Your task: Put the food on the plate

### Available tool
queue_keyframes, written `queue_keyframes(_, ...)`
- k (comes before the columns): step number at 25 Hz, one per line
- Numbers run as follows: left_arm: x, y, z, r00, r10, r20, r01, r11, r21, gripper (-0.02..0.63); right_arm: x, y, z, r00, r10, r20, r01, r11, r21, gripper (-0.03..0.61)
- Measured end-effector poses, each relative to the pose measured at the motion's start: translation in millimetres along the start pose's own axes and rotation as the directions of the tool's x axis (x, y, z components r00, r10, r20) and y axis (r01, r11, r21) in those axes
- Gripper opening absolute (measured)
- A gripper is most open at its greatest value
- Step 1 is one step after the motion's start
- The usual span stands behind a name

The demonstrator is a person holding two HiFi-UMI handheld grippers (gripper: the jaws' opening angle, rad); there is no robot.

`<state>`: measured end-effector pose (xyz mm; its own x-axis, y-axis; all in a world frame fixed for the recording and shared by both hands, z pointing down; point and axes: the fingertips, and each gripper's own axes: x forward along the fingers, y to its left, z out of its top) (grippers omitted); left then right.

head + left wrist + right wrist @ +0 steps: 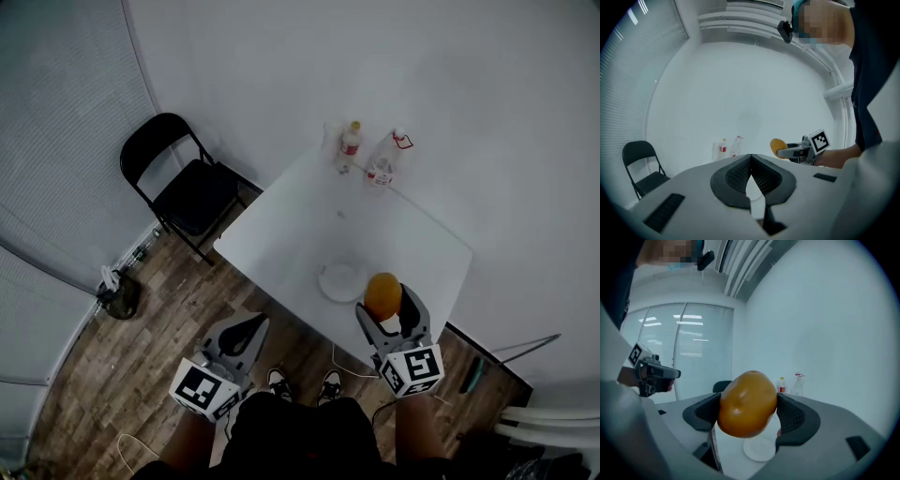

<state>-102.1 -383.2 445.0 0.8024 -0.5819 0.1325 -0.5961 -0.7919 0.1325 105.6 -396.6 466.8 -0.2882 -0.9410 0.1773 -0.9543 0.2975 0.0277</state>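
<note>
My right gripper (384,302) is shut on an orange-brown rounded food item (747,403), held up in the air near the table's near edge. Just left of it in the head view, a small white plate (341,280) lies on the white table (309,225); the same plate (760,449) shows below the jaws in the right gripper view. My left gripper (246,328) hangs over the floor off the table's near side, its jaws closed together with nothing between them (750,174). From the left gripper view I see the food (777,146) held in the right gripper (780,148).
Two bottles (350,143) (382,162) and a clear cup (332,138) stand at the table's far corner against the wall. A black folding chair (183,183) stands left of the table on the wood floor. The person's shoes (304,382) show below.
</note>
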Motion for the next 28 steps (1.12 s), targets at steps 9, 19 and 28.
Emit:
queue_keyframes(9,12.9,1.9,-17.9,0.996,0.060,-0.065,-0.062,0.997,-0.037,0.020,96.8,-46.6,-129.7,0.959,0.021,-0.281,-0.030,0.999,-0.025,0.387)
queue_keyframes(19,18.2,3.0,-26.1,0.983,0.147,-0.110,-0.155,0.985,-0.070,0.020,159.8,-52.1,-230.7,0.849,0.054,-0.526,-0.097,0.994,-0.055,0.387)
queue_keyframes(28,13.2,4.1,-31.3,0.974,0.187,-0.130,-0.196,0.978,-0.064,0.020,167.8,-44.6,-267.2,0.753,0.060,-0.655,-0.143,0.987,-0.074,0.387)
